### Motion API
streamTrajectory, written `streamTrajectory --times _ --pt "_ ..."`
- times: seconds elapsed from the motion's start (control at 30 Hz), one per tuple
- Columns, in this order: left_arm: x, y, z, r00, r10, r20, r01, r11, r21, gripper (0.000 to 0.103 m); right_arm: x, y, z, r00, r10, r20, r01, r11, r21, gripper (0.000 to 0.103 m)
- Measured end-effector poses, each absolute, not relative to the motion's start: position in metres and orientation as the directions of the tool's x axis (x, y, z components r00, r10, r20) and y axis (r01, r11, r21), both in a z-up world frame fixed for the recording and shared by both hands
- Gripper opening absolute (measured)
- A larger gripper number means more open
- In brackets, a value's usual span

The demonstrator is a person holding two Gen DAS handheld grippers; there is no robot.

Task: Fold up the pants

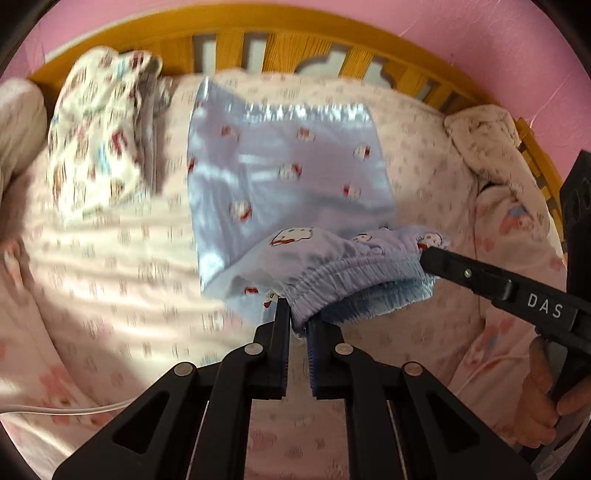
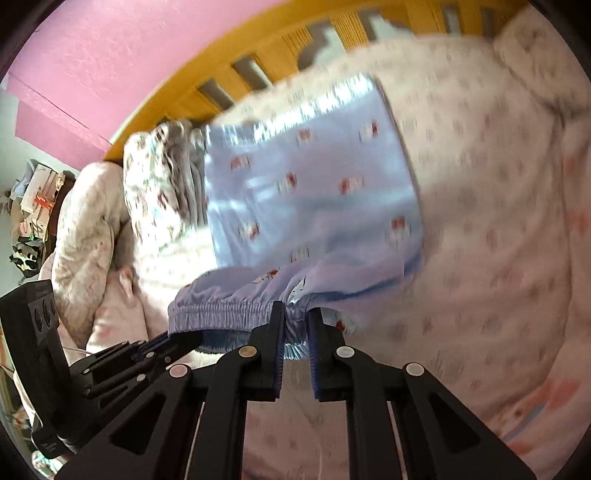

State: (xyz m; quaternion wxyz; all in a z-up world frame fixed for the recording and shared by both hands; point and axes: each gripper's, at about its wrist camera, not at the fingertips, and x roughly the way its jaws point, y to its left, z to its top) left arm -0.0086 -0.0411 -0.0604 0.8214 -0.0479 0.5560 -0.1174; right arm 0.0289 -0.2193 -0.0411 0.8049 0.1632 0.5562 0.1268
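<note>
A pair of light blue satin pants [image 1: 288,173] printed with small white cartoon cats lies on a bed covered with a pale pink patterned sheet [image 1: 110,258]. The far part of the pants rests flat on the sheet, while the gathered elastic waistband [image 1: 354,277] at the near end is raised off the bed and stretched between two black hand-held grippers. The left gripper [image 1: 298,319] has its jaws nearly closed, pinching one end of the waistband between its blue-lined pads. The right gripper [image 2: 296,317] is likewise nearly closed and clamps the other end of the waistband. In the left wrist view the right gripper reaches in from the right side, marked with white letters, and a person's hand [image 1: 543,398] grips its handle at the lower right edge. In the right wrist view the left gripper appears at the lower left, its tip at the waistband. A rumpled white printed garment [image 1: 99,140] sits on the sheet just left of the pants. An orange wooden bed rail [image 1: 280,48] with cut-out slats runs behind the bed, against a pink wall [image 1: 443,33]. Both views are motion-blurred.
</note>
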Motion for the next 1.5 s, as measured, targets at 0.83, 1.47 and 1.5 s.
streamTrajectory --times 0.83,1.47,1.5 --pt "0.218 -0.034 -0.081 0.395 -0.175 -0.902 0.082 0.984 -0.156 0.020 0.254 -0.235 -0.078 0.355 0.413 -0.839 0.002 0.897 0.443 0.017" --pt "0.116 -0.003 -0.125 0.280 -0.119 -0.953 0.126 0.988 -0.086 0.039 0.178 -0.256 -0.075 0.317 0.221 -0.922 -0.155 0.971 0.179 0.047" --pt "0.113 -0.003 -0.131 0.268 -0.135 -0.954 0.128 0.986 -0.103 0.038 0.172 -0.257 -0.081 0.301 0.226 -0.927 -0.153 0.970 0.187 0.046"
